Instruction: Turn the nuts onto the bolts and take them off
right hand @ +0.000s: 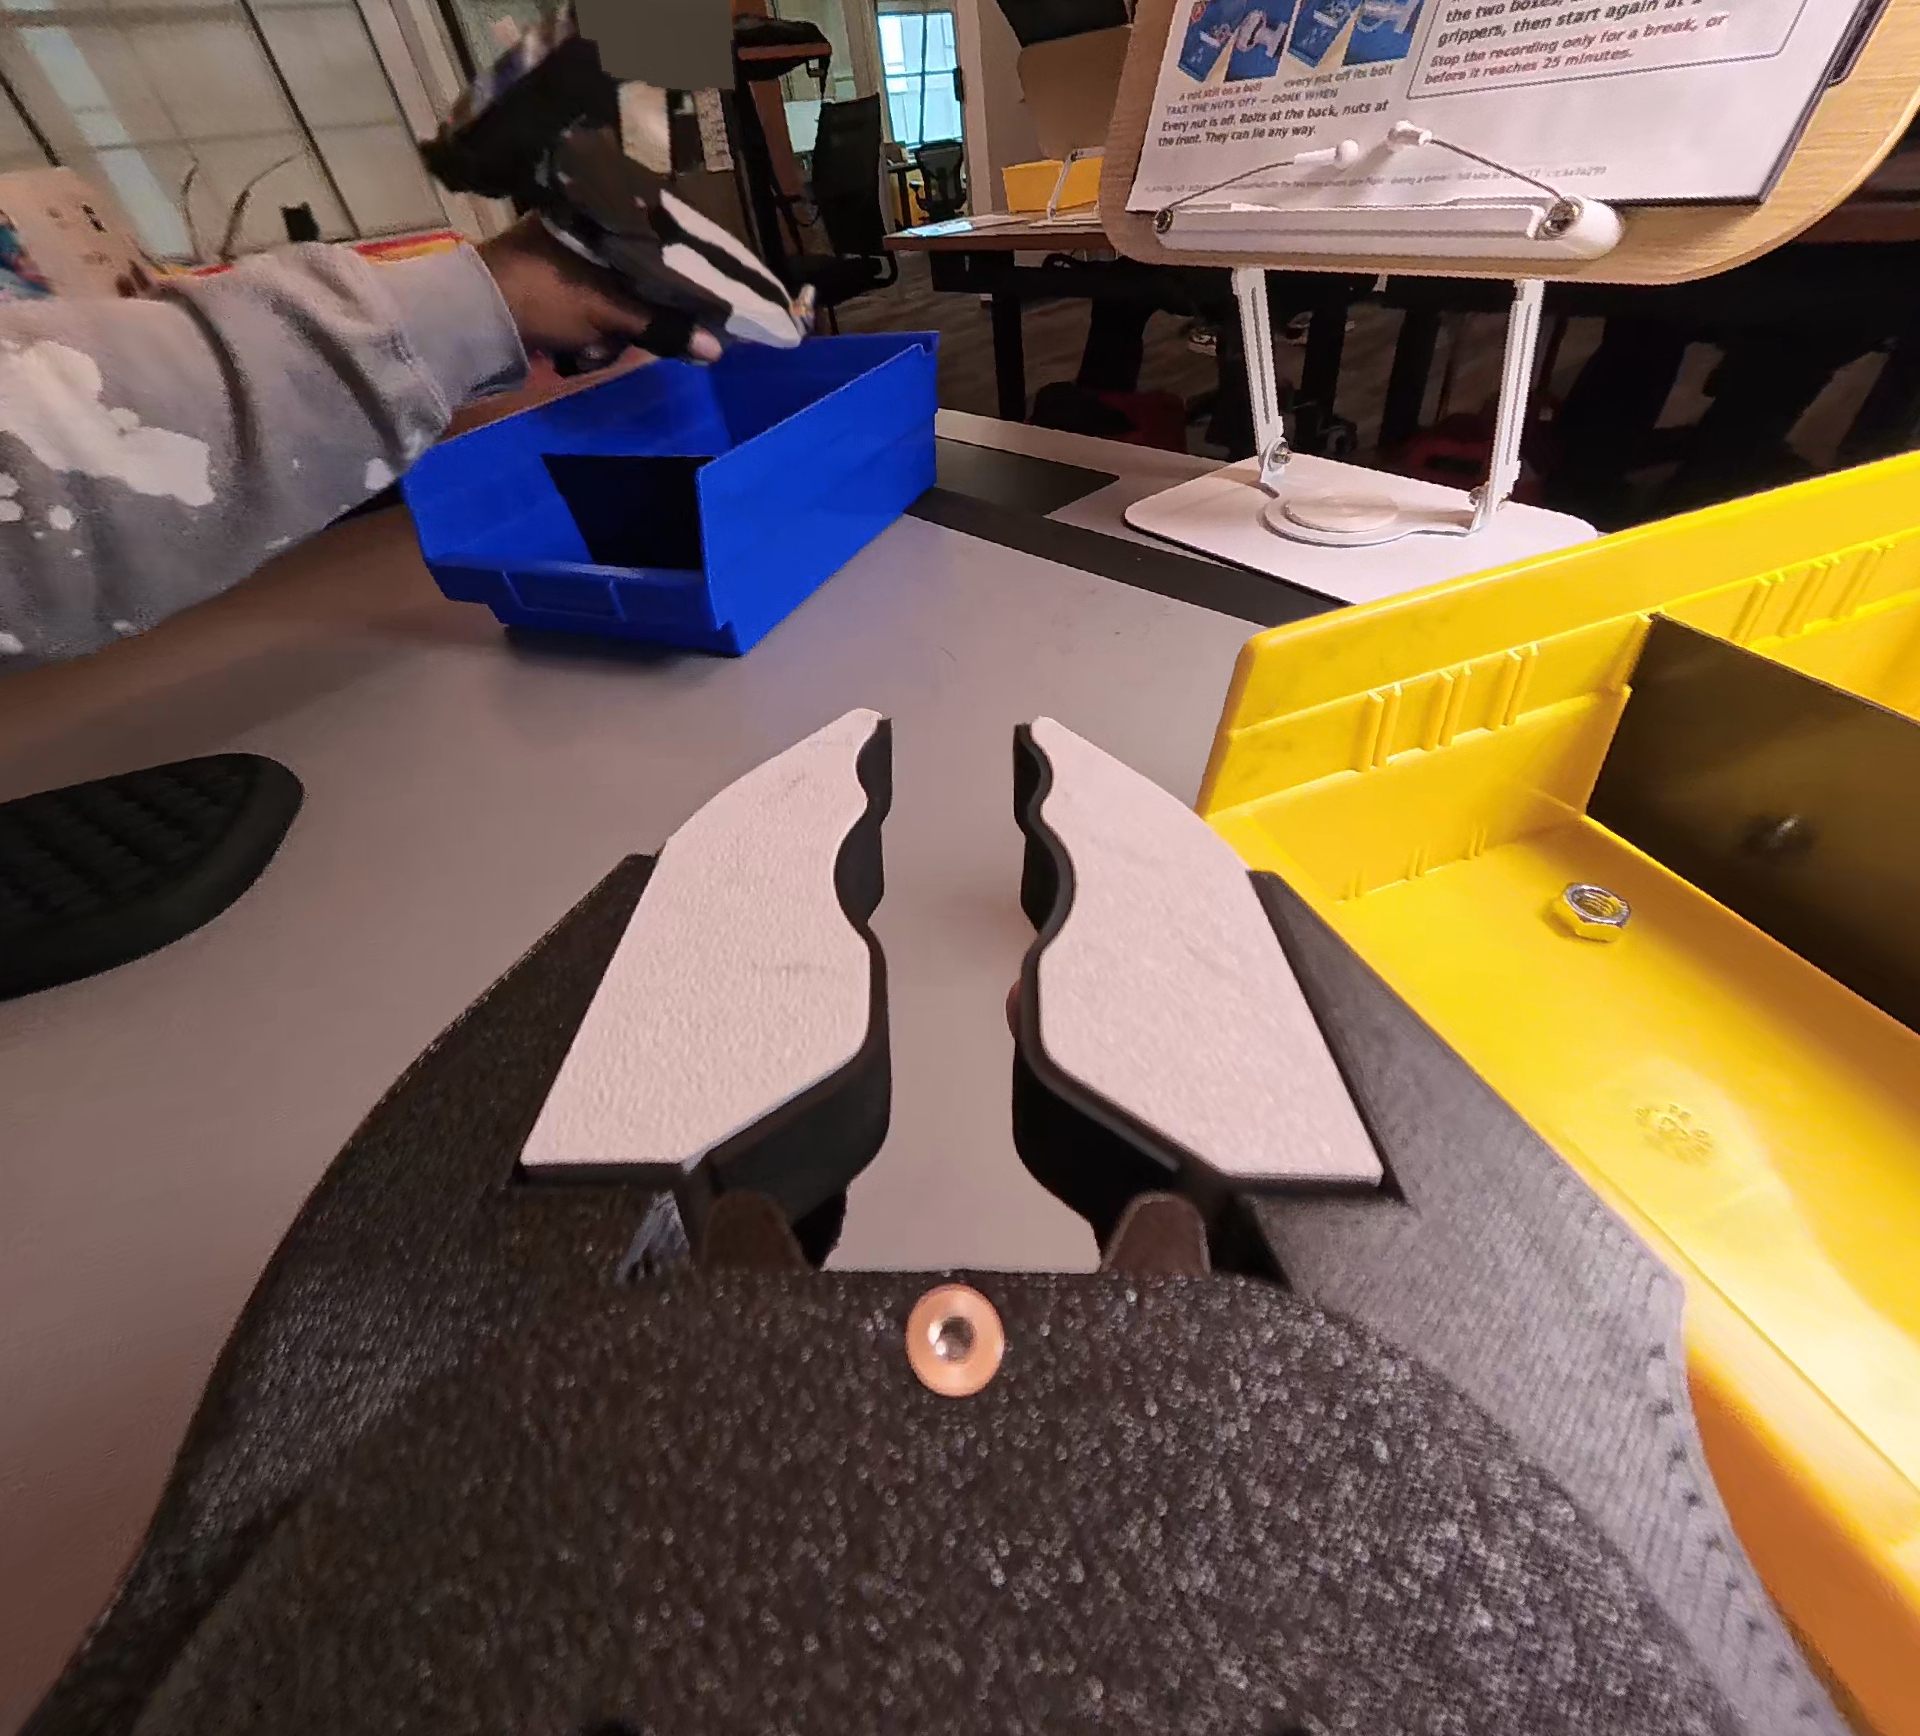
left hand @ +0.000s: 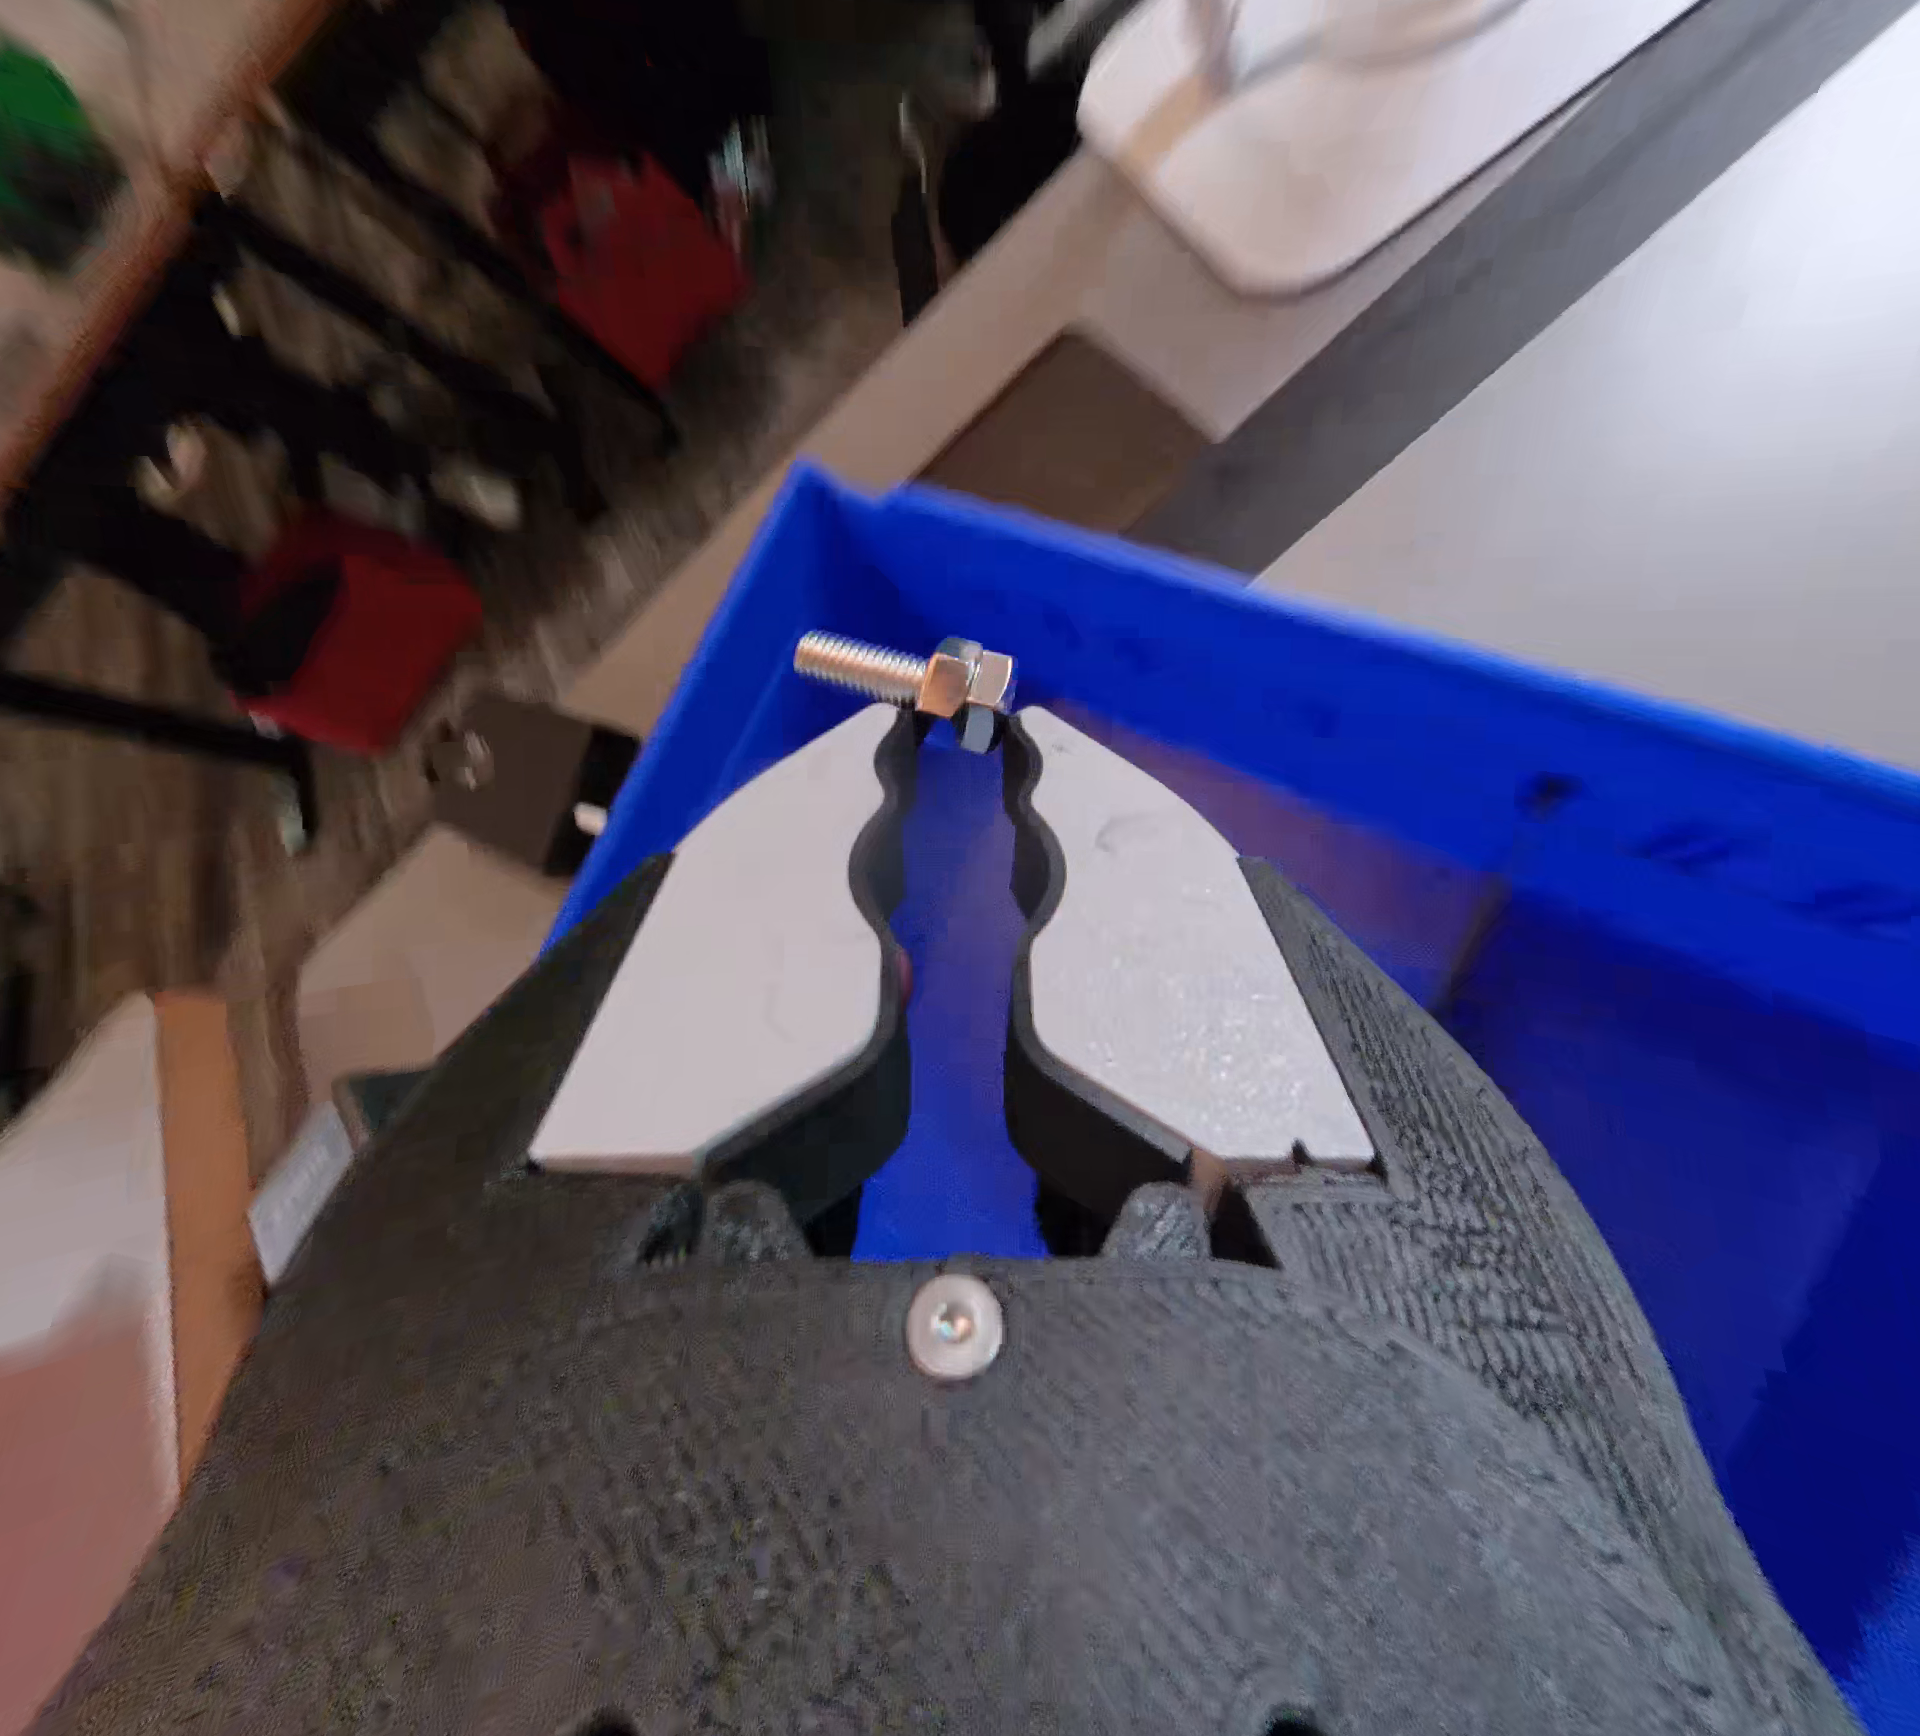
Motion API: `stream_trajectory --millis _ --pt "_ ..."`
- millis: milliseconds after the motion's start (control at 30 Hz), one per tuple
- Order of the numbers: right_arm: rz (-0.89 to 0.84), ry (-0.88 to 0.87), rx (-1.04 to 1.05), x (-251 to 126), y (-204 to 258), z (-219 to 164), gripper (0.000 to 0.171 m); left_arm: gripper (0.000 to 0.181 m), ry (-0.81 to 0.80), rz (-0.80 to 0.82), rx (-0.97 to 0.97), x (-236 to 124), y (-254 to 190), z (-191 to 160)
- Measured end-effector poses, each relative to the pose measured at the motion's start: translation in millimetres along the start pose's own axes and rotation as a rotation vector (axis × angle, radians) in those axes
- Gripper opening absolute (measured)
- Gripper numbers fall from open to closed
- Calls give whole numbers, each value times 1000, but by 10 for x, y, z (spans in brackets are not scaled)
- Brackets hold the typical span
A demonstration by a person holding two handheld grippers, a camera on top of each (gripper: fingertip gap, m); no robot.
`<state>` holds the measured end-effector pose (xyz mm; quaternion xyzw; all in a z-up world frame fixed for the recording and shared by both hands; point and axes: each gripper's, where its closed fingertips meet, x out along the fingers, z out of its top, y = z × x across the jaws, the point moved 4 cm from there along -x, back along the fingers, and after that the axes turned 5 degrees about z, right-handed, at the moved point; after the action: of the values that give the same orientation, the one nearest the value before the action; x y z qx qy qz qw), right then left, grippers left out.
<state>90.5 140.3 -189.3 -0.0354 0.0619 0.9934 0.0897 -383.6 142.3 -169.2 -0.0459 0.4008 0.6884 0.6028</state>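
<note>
In the left wrist view, the left gripper (left hand: 958,722) holds a bolt (left hand: 902,681) at its very tips, over the far corner of the blue bin (left hand: 1351,699). The tips pinch the head end, where a nut (left hand: 948,676) sits snug against the head; the threaded shank sticks out free to the left. The background is smeared, so this gripper looks to be moving. The hold is shallow, right at the tips, so my judgement is that it should stay firm and level: any twist from the other side could lever the bolt out.

In the right wrist view, the right gripper (right hand: 953,777) is empty, its jaws standing moderately apart, low over the grey table (right hand: 623,751). Just to its right is the yellow bin (right hand: 1403,751), with 1 loose nut (right hand: 1590,912) in its front compartment. Far off, the left gripper (right hand: 727,304) hangs above the blue bin (right hand: 748,460), near a paper sheet on a stand (right hand: 1351,523).

The step in hand looks like bringing the bolt across for unscrewing. To do it well, the right gripper should come in along the shank's axis, close on the nut's flats only, and turn in short strokes.
</note>
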Motion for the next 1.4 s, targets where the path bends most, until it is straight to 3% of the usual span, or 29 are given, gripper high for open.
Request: stream_trajectory --millis 300,467,600,800,967,1067,1200,1267,1400 --pt "169 -37 70 322 243 402 23 16 -676 -53 144 -1220 -1344 845" --pt "338 -59 138 546 467 788 23 16 -930 -196 175 -1717 -2119 964" --pt "538 -10 230 697 722 856 23 16 -1065 -243 226 -1944 -2515 894" --pt "653 110 236 805 939 637 24 16 -1062 -263 325 -1938 -2755 756" --pt "648 129 189 851 954 532 10 17 -1037 -316 327 -1878 -2840 715" --pt "663 84 128 812 944 577 9 17 -1008 -459 152 -1877 -2785 730" --pt "633 -44 -4 708 909 757 9 37 -884 -835 -201 -1871 -2720 780" --pt "618 -87 -65 678 928 787 9 40 -853 -966 -323 -1892 -2733 801" --pt "663 -86 -96 692 1037 695 9 36 -825 -1061 -392 -1914 -2816 811"
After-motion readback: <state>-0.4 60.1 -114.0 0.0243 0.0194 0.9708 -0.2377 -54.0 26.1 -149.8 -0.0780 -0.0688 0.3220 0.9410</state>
